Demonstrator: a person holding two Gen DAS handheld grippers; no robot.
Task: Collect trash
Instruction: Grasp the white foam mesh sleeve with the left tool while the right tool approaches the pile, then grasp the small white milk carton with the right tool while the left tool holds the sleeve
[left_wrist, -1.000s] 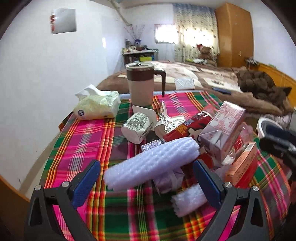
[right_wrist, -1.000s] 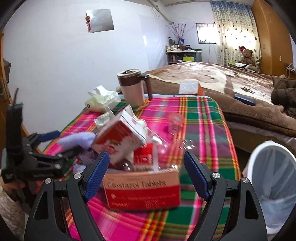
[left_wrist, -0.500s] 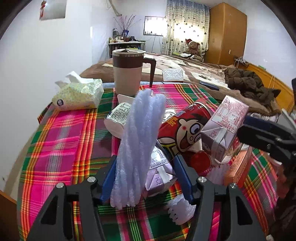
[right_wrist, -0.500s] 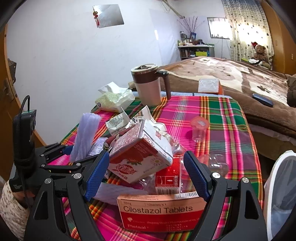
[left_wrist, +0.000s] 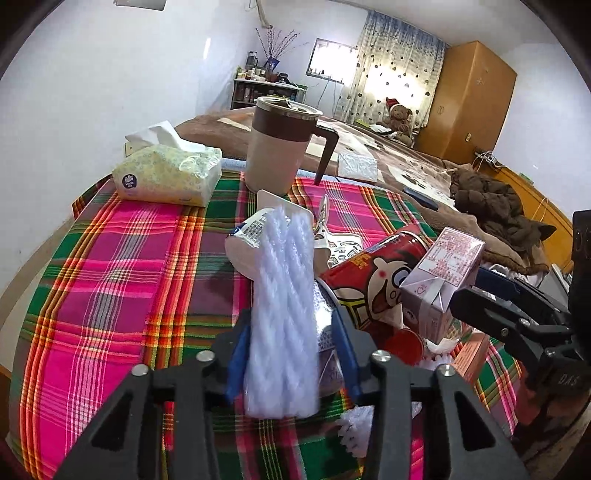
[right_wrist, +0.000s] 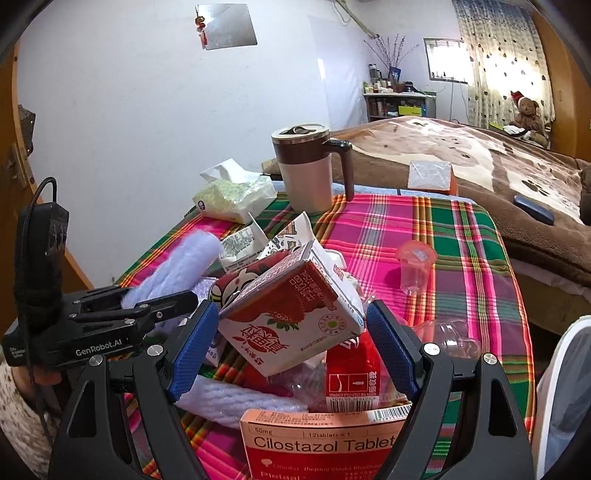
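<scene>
My left gripper (left_wrist: 290, 354) is shut on a white foam net sleeve (left_wrist: 284, 310), held upright above the plaid table; the sleeve also shows in the right wrist view (right_wrist: 173, 273). My right gripper (right_wrist: 291, 350) is shut on a red-and-white milk carton (right_wrist: 291, 317), lifted and tilted over the trash pile. Below it lie a Cilostazol tablet box (right_wrist: 325, 443), a red can (right_wrist: 351, 373) and a second foam sleeve (right_wrist: 236, 400). The left wrist view shows a red cartoon can (left_wrist: 369, 273) and the carton (left_wrist: 439, 273).
A brown-and-cream lidded mug (left_wrist: 282, 144) and a tissue pack (left_wrist: 166, 177) stand at the table's far side. A small clear cup (right_wrist: 413, 267) stands on the cloth to the right. A white bin (right_wrist: 565, 398) sits off the table's right edge. A bed lies behind.
My left gripper closed on the foam sleeve, turned it upright and lifted it. My right gripper raised the milk carton off the pile and pulled back a little.
</scene>
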